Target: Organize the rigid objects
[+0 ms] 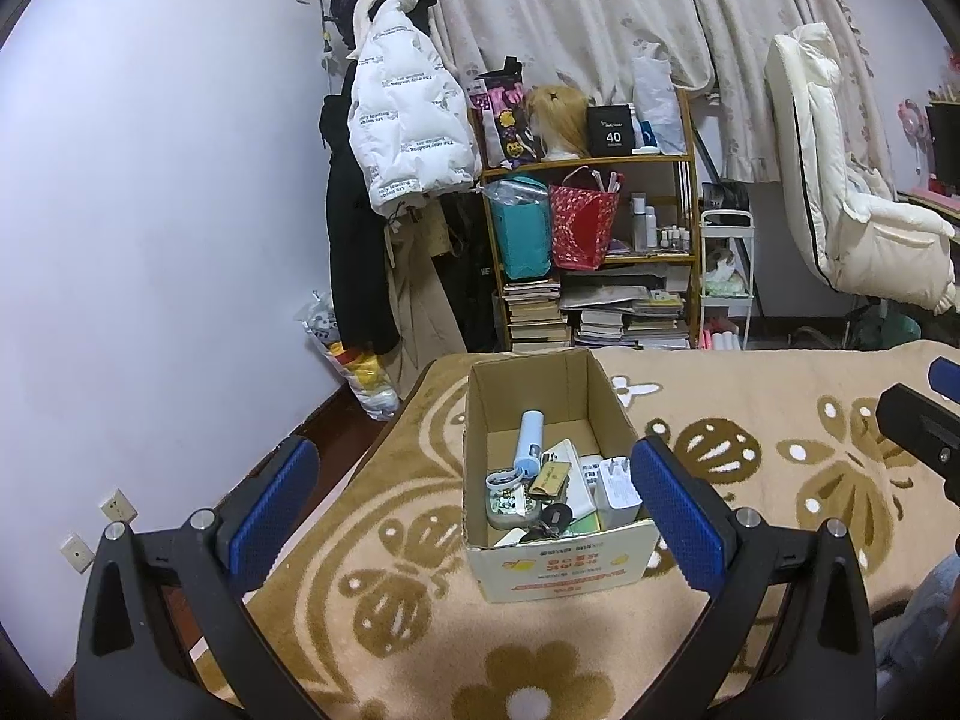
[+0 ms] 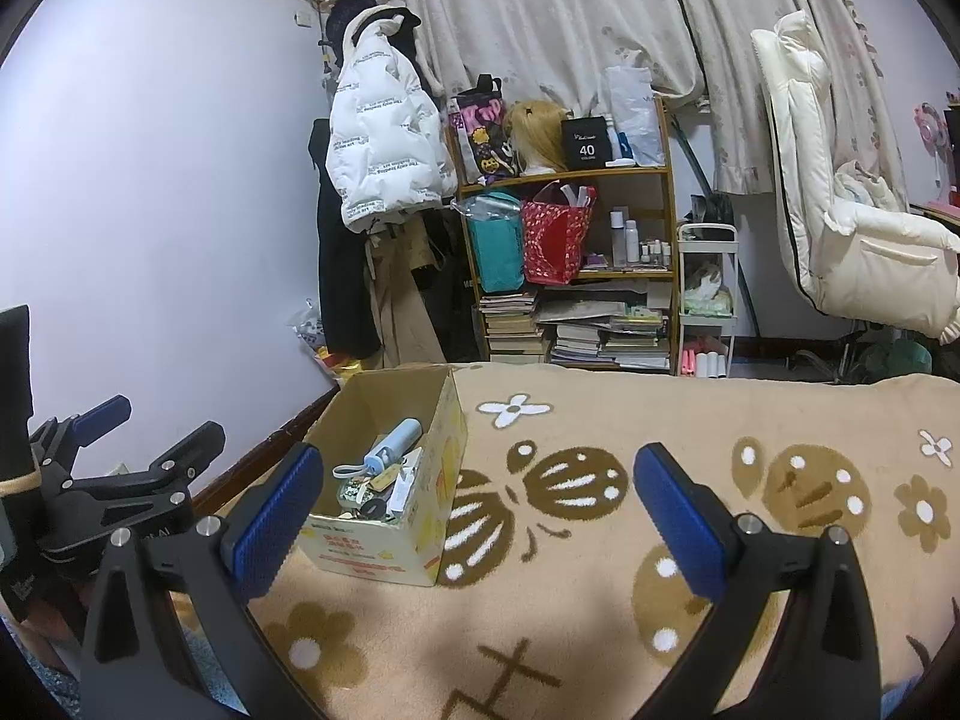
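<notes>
We hold both grippers above the blanket (image 2: pixel 600 420) with its brown flower pattern, and both are empty. The left gripper (image 1: pixel 474 486) has its blue pads wide apart, and it looks straight at the cardboard box (image 1: pixel 558 564), which stands near the far left corner of the blanket. The right gripper (image 2: pixel 471 498) is also spread wide, with nothing between its pads; the box lies to its left, and the blanket in front of it is bare.

All the small rigid things are already inside the box: a light blue bottle (image 1: pixel 530 444) leaning over the pile, a white charger (image 1: pixel 617 483) against the right wall, a small round tin (image 1: pixel 505 507), a brown tag (image 1: pixel 549 478) and some dark keys (image 1: pixel 555 517) near the front wall.

We judge these things to be light and stiff. The bottle looks smooth and round, so it may slip or roll; we would take it across the middle of its body. The charger has flat sides and should hold well between the pads, away from its prongs. The keys are thin and loose and would be hard to pinch. The box itself is thin cardboard; its walls may bend, so we would take a wall near a corner.
</notes>
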`<state>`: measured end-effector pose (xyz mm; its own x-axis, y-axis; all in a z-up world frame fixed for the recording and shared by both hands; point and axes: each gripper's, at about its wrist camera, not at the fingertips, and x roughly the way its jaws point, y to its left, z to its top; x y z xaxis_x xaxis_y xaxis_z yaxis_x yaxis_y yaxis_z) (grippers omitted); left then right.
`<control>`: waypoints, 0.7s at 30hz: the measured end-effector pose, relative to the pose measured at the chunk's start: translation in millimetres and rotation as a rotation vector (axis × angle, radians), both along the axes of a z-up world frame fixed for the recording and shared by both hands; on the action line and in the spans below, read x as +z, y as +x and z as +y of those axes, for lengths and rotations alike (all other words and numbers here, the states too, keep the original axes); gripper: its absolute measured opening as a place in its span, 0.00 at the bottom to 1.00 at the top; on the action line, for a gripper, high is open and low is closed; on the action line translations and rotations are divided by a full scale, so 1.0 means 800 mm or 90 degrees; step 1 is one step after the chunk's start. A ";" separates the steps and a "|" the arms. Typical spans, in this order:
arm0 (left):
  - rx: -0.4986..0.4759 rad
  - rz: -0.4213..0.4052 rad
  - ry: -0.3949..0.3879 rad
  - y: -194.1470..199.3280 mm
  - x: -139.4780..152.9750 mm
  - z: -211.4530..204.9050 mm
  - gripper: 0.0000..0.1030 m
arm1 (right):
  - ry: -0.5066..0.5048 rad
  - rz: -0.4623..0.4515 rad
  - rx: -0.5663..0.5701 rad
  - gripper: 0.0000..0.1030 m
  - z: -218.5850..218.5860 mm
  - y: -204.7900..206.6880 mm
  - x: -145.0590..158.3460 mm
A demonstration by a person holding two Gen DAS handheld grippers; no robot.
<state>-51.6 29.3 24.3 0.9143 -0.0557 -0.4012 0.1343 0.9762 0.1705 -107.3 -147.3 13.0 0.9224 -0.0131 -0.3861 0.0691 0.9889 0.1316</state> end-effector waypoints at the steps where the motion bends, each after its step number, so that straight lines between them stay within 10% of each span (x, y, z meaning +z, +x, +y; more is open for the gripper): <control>1: 0.000 0.001 0.001 0.000 -0.001 -0.001 1.00 | 0.000 0.000 0.000 1.00 0.000 0.000 0.000; 21: 0.000 0.007 -0.004 0.003 -0.004 -0.001 1.00 | 0.002 0.005 -0.013 1.00 0.003 -0.002 -0.011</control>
